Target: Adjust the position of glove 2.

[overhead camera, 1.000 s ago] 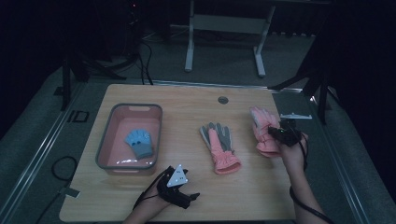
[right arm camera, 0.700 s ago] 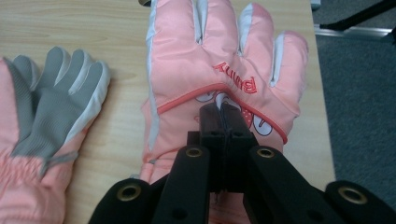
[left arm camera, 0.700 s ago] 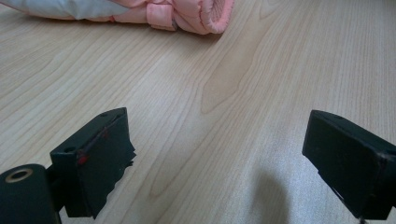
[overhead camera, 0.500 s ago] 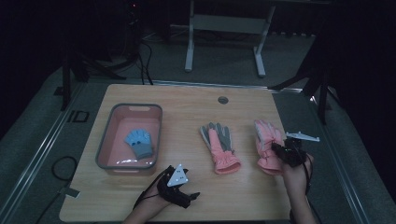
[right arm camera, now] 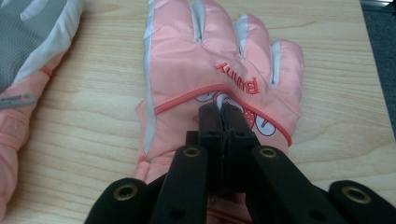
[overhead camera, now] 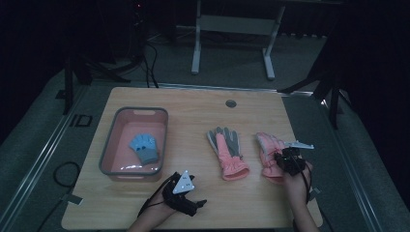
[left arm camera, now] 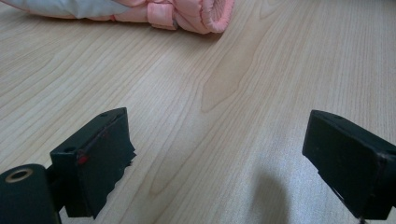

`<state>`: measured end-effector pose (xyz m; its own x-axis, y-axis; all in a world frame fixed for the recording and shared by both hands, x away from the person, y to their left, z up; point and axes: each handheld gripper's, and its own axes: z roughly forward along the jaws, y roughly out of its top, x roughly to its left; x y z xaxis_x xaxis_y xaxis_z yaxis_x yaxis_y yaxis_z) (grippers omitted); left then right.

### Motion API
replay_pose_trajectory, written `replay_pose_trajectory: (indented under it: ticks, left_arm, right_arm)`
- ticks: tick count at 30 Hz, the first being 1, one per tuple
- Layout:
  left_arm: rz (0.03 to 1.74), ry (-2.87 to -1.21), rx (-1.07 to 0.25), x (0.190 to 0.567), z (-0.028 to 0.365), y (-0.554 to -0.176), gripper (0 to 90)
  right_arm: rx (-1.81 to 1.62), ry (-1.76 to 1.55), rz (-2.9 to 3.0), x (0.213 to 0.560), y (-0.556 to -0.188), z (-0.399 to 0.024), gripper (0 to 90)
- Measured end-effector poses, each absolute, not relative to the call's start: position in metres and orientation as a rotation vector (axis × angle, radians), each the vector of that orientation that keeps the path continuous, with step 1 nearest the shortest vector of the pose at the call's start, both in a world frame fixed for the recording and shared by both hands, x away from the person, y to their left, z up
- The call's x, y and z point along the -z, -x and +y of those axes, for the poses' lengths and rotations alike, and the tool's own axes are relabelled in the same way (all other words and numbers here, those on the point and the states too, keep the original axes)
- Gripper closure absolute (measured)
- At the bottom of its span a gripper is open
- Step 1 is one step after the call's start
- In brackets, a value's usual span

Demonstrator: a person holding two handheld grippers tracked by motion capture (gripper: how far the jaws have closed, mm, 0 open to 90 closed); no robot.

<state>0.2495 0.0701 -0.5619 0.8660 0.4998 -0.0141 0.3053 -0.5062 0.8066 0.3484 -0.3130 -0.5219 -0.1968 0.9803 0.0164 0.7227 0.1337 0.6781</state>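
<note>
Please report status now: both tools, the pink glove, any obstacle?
Left tool open, resting on table. Right tool shut, over pink glove lying flat. Nothing in the way.

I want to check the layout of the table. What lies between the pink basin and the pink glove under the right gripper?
In the high view, between the pink basin and that pink glove lies a second pink glove, grey palm up, on the wooden table.

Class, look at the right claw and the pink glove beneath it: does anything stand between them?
Nothing visible does. The right claw is shut with its tips directly over the back of the pink glove; whether it pinches the fabric cannot be told.
</note>
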Motion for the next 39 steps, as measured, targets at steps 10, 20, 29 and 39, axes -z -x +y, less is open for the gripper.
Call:
replay_pose_trajectory:
  ticks: [10, 20, 29, 39]
  left_arm:
    - [0.574, -2.147, -0.275, 0.562, 0.070, -0.251, 8.2]
    - [0.574, -2.149, -0.275, 0.562, 0.070, -0.251, 8.2]
    - [0.569, -2.156, -0.281, 0.562, 0.069, -0.250, 8.2]
    - [0.574, -2.150, -0.276, 0.562, 0.069, -0.250, 8.2]
  right_arm:
    - [-0.906, -1.400, 2.184, 0.501, -0.348, -0.336, 69.8]
    - [-0.892, -1.363, 2.249, 0.525, -0.361, -0.347, 60.5]
    - [-0.962, -1.371, 2.260, 0.535, -0.361, -0.347, 85.1]
    - [-0.960, -1.397, 2.114, 0.507, -0.349, -0.338, 89.6]
